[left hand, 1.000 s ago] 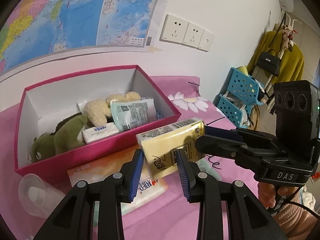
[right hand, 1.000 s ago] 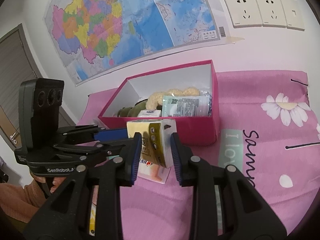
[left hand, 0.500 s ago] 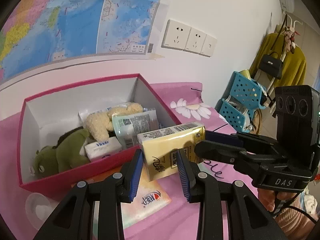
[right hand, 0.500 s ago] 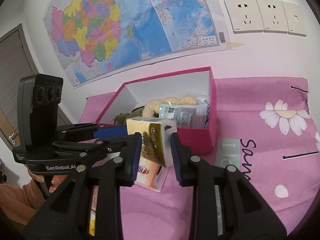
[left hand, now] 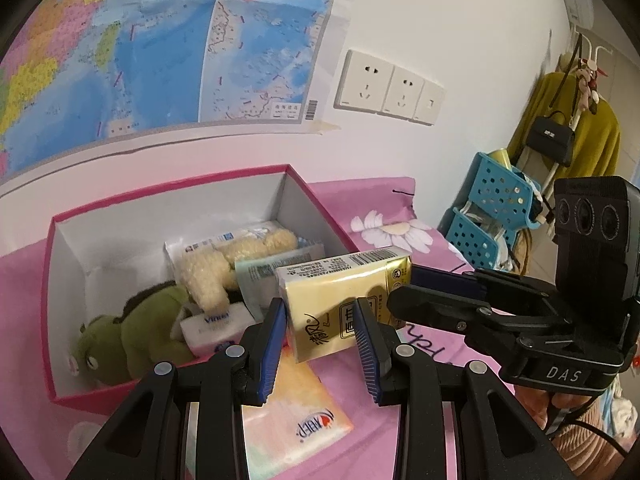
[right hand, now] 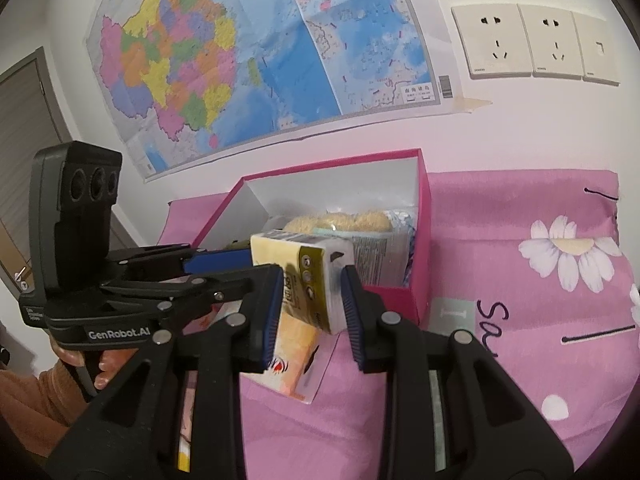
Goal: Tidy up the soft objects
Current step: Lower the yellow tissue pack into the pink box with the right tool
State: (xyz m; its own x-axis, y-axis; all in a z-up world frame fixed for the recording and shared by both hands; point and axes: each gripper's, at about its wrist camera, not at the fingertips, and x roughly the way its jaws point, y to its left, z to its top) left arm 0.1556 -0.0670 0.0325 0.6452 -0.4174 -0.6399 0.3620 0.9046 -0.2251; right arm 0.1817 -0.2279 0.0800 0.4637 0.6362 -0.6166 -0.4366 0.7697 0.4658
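We see a magenta box (left hand: 316, 204) with white inner walls, on a pink cloth (right hand: 500, 216) printed with white daisies and dark lettering. Inside lie an olive-green plush toy (left hand: 136, 332), a cream fleecy toy (left hand: 212, 272) and a white tissue pack (left hand: 212, 326) with blue lettering. The pale yellow tissue pack (left hand: 340, 300) has a white barcoded top and a gold end. Each black hand-held gripper has blue pads (left hand: 270, 346). Below lies a peach and pale green pack (left hand: 288, 424). On the white wall hangs a map (right hand: 208, 60), blue sea with yellow, pink, orange and green regions.
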